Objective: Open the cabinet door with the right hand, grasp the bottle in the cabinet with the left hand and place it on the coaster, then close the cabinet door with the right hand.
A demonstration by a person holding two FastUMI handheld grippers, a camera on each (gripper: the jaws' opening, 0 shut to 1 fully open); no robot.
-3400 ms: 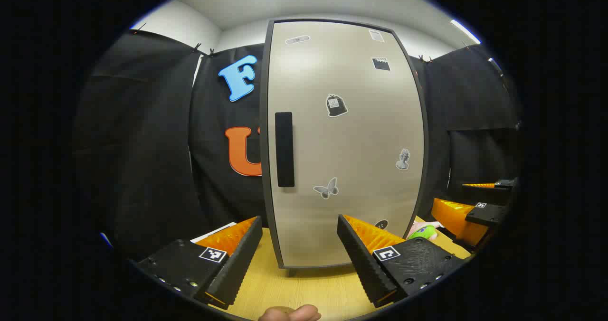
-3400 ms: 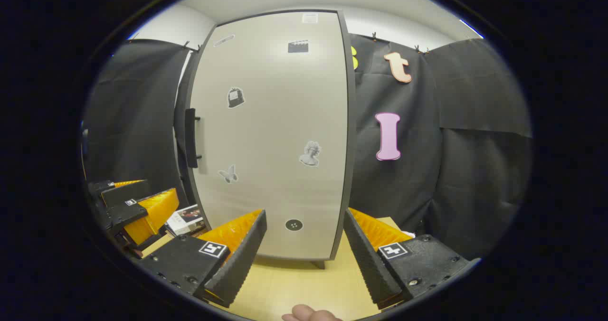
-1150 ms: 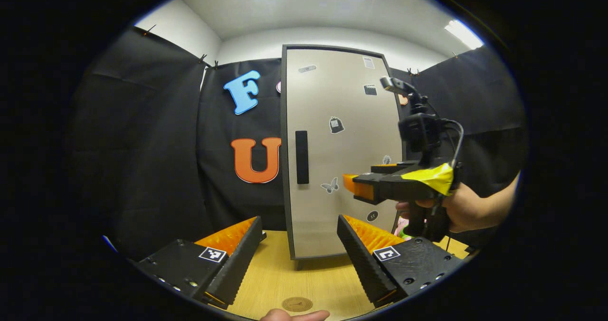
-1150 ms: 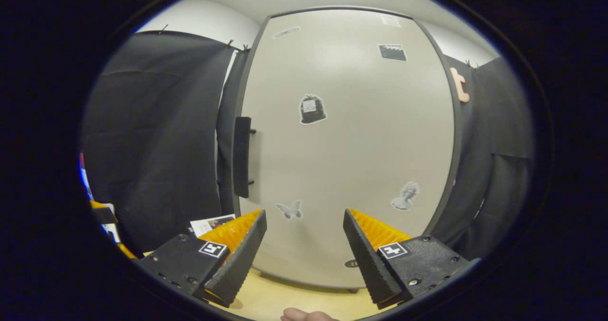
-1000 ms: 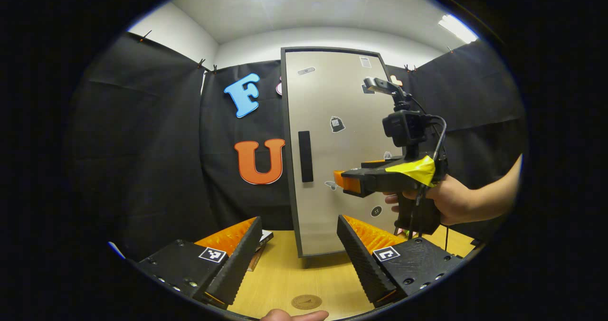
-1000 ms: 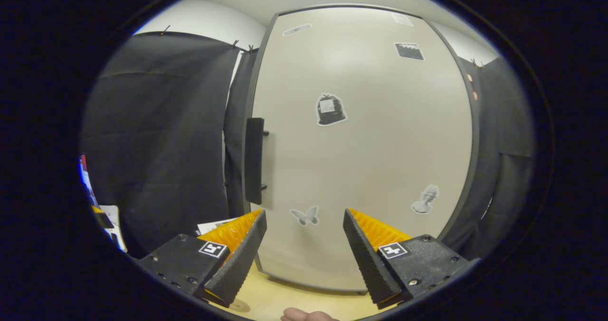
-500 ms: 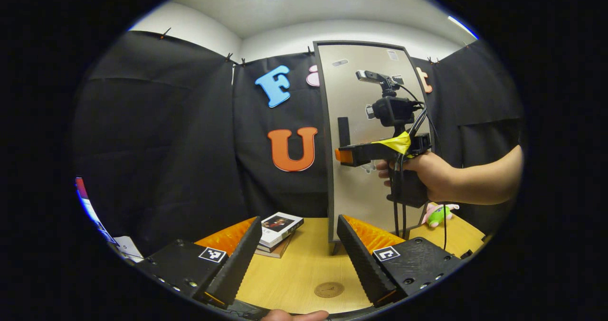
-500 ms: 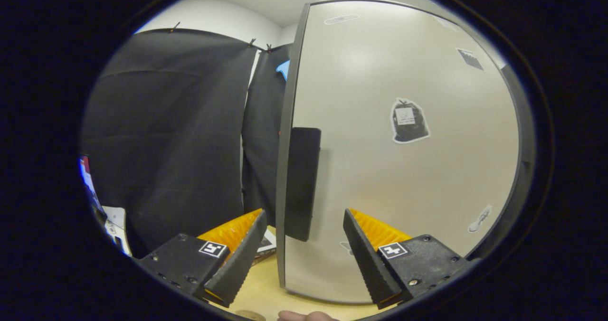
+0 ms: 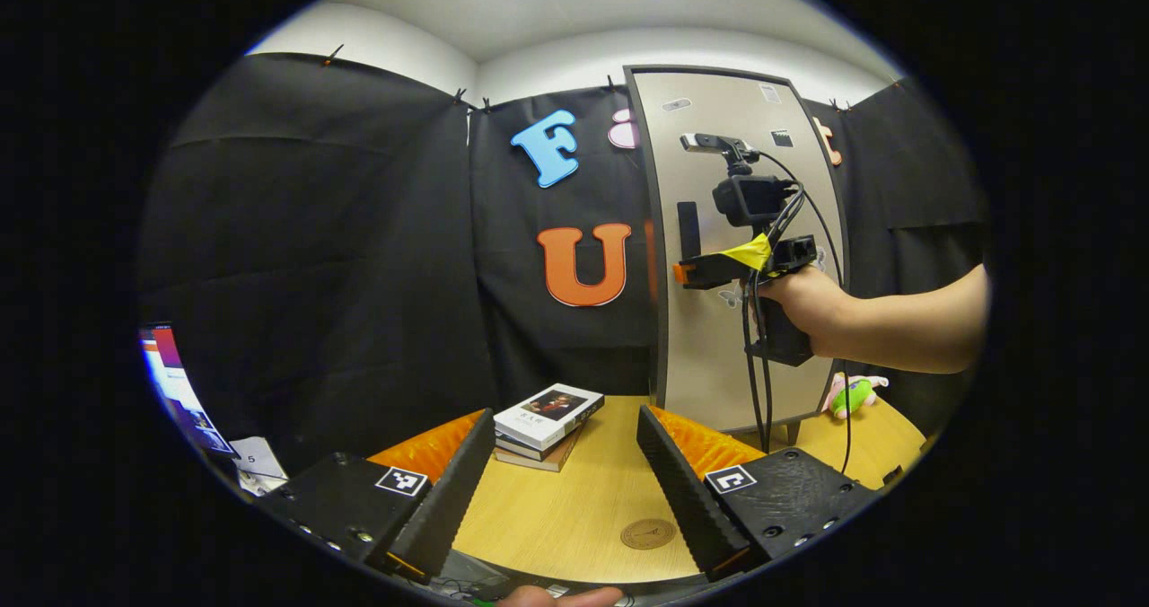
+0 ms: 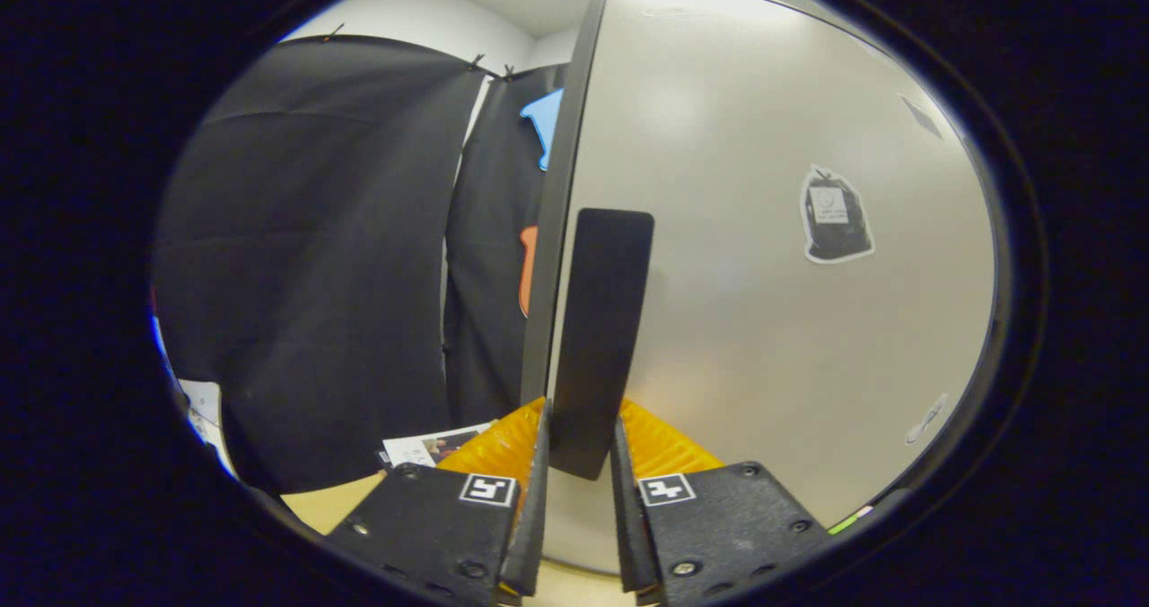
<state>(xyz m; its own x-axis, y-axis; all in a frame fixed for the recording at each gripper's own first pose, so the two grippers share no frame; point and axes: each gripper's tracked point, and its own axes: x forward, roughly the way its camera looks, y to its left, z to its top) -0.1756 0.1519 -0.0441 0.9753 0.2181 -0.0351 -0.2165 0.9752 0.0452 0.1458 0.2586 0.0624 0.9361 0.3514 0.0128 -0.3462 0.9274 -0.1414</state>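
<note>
Two stacked books (image 9: 544, 417) and a small round brown coaster (image 9: 648, 533) lie on the yellow wooden tabletop (image 9: 574, 499), with black cloth walls behind. The left tool (image 9: 564, 490) is spread wide above the coaster. The right tool (image 10: 577, 490) pinches the flat black handle (image 10: 597, 338) of the tall grey cabinet door (image 10: 772, 320), which is shut.

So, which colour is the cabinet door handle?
Black handle, clearest in the right gripper view.

The cabinet door (image 10: 772, 320) is pale grey with a black handle (image 10: 597, 338); the coaster (image 9: 648, 533) is brown, the table (image 9: 574, 508) light wood.
</note>
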